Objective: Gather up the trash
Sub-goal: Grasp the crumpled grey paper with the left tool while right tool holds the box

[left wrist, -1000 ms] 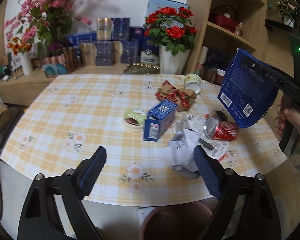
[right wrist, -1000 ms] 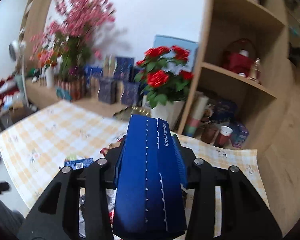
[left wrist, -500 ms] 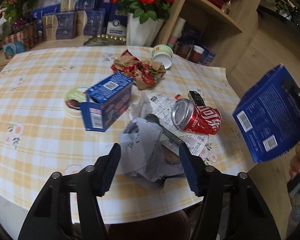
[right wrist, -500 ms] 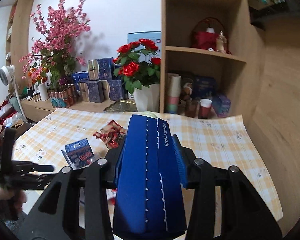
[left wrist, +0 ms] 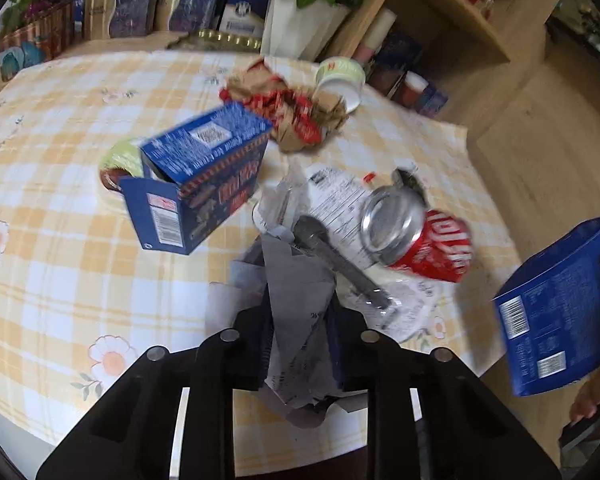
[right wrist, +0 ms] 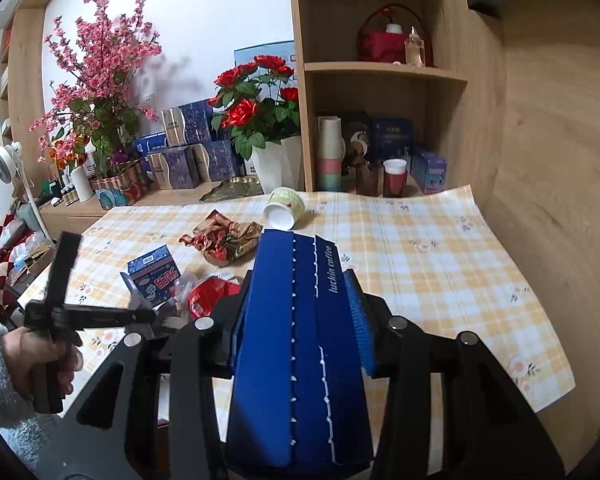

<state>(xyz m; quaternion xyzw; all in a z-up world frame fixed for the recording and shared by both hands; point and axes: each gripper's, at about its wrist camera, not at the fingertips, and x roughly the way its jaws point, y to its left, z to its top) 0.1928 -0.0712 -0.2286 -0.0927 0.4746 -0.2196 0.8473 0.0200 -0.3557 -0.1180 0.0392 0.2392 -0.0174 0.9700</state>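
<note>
A crumpled grey-white paper (left wrist: pixel 300 360) lies near the table's front edge. My left gripper (left wrist: pixel 297 304) is closing on it, and both pads press its sides. Just past it are a black spoon (left wrist: pixel 340 260), a printed receipt (left wrist: pixel 336 196) and a dented red can (left wrist: pixel 432 244). A blue carton (left wrist: pixel 204 184) lies to the left, a red-brown wrapper (left wrist: pixel 296 112) and a tipped paper cup (left wrist: pixel 342 80) farther back. My right gripper (right wrist: pixel 300 320) is shut on a flat blue coffee bag (right wrist: pixel 300 360), held off the table's right side, where the left wrist view also shows the bag (left wrist: pixel 560 312).
The checked tablecloth (left wrist: pixel 60 260) covers the round table. A green lid (left wrist: pixel 120 160) lies behind the carton. A white vase of roses (right wrist: pixel 276 168), gift boxes and a wooden shelf unit (right wrist: pixel 384 68) stand behind. A hand (right wrist: pixel 32 352) holds the left gripper.
My left gripper came down and forward onto the crumpled paper, and its jaws narrowed from wide apart to pinching it. The right gripper swung with the blue bag, still gripping it.
</note>
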